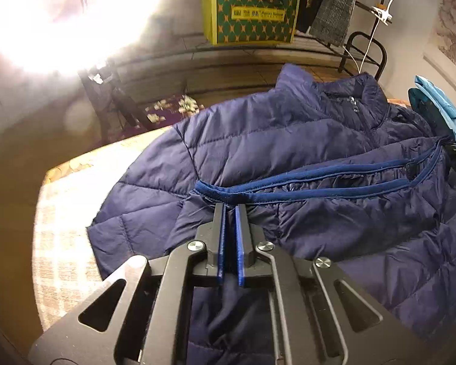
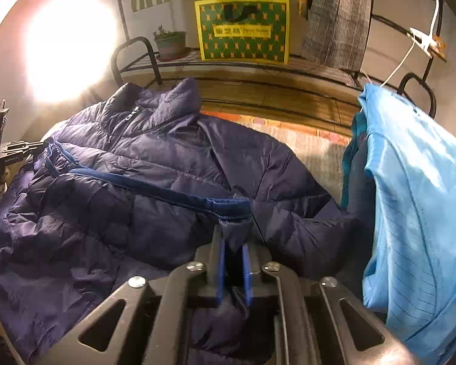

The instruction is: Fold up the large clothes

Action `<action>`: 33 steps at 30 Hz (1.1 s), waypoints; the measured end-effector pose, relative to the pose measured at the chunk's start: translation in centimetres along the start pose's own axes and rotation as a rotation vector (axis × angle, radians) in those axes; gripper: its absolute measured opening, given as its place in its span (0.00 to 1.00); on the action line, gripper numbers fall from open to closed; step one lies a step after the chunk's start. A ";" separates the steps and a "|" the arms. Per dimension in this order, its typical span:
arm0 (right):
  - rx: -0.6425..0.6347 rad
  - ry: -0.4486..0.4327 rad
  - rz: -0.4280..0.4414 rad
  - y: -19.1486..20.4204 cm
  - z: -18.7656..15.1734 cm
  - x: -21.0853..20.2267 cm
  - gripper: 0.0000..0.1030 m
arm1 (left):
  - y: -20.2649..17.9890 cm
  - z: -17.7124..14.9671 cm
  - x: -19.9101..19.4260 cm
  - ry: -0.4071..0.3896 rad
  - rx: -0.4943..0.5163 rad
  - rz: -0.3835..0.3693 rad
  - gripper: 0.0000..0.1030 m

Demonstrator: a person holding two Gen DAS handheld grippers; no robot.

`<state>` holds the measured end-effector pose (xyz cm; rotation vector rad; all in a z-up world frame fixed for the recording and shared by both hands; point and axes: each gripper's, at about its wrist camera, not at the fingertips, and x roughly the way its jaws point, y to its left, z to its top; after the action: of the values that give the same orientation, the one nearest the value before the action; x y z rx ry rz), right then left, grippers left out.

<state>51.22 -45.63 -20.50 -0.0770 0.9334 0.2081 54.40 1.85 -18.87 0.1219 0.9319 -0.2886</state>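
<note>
You have one navy jacket [image 1: 288,140] spread on the patterned table [image 1: 63,200], its bottom hem folded up over the body. Both tongs are clamped on that blue-trimmed hem: left gripper [image 1: 230,210], right gripper [image 2: 234,240]. One blue garment [image 2: 416,200] hangs just right of the jacket. Behind stands one metal rack [image 2: 258,70] (one green-yellow box [image 2: 243,27], one potted plant [image 2: 170,42]).
</note>
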 end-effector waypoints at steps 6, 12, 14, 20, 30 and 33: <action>0.021 -0.069 -0.072 -0.6 1.4 -2.5 0.01 | 1.7 1.7 -3.5 -0.109 -0.057 0.073 0.01; 0.000 -0.152 -0.193 -0.9 6.6 -3.4 0.00 | 3.2 6.7 -4.3 -0.176 -0.052 0.163 0.01; -0.004 -0.168 -0.229 -0.8 8.3 -2.5 0.00 | 3.4 7.9 -3.3 -0.181 -0.054 0.186 0.01; -0.016 -0.135 -0.299 -1.1 10.9 2.3 0.00 | 3.1 9.9 2.7 -0.128 0.005 0.285 0.01; -0.032 -0.019 -0.352 -1.9 9.2 9.2 0.01 | 2.8 7.6 9.9 -0.053 -0.007 0.340 0.08; -0.076 0.017 -0.400 -1.0 9.0 10.1 0.02 | 2.6 8.0 9.5 -0.054 0.001 0.377 0.20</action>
<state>64.33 -43.76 -23.26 -0.3324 0.9081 -0.1286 66.68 0.75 -21.85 0.2852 0.8367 0.0568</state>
